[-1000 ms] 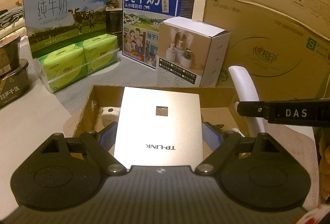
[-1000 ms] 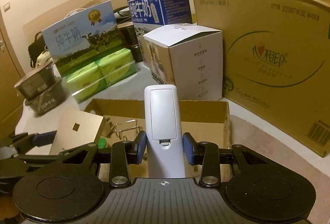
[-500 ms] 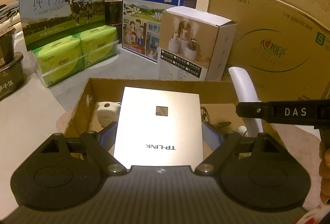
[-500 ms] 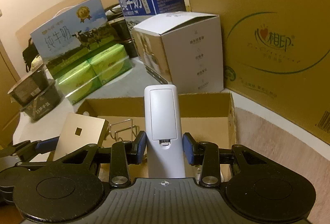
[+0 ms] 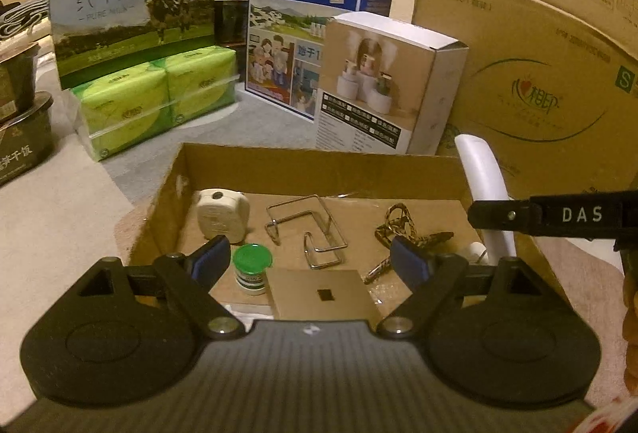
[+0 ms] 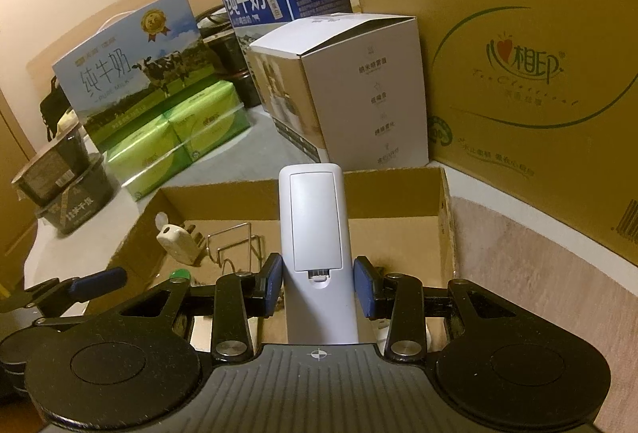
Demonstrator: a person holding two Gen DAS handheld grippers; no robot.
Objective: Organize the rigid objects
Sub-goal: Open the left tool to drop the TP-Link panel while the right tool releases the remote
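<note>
A shallow cardboard box (image 5: 319, 162) holds a white plug (image 5: 221, 213), a green-capped bottle (image 5: 252, 265), a wire rack (image 5: 307, 221) and a patterned strap (image 5: 398, 225). A gold TP-LINK plate (image 5: 323, 293) lies flat on the box floor at its near side. My left gripper (image 5: 309, 259) hovers open above it, touching nothing. My right gripper (image 6: 318, 285) is shut on a white remote (image 6: 315, 217), held over the right part of the box (image 6: 444, 217). The remote (image 5: 482, 170) also shows in the left wrist view.
Behind the box stand a white humidifier carton (image 5: 394, 82), two milk cartons (image 5: 131, 6) and green tissue packs (image 5: 155, 102). A large brown carton (image 5: 538, 74) walls off the right. Black bowls (image 5: 24, 138) are stacked at the left.
The gold plate has left the left gripper's jaws and now lies on the box floor. The right gripper still holds the remote and has edged closer to the box.
</note>
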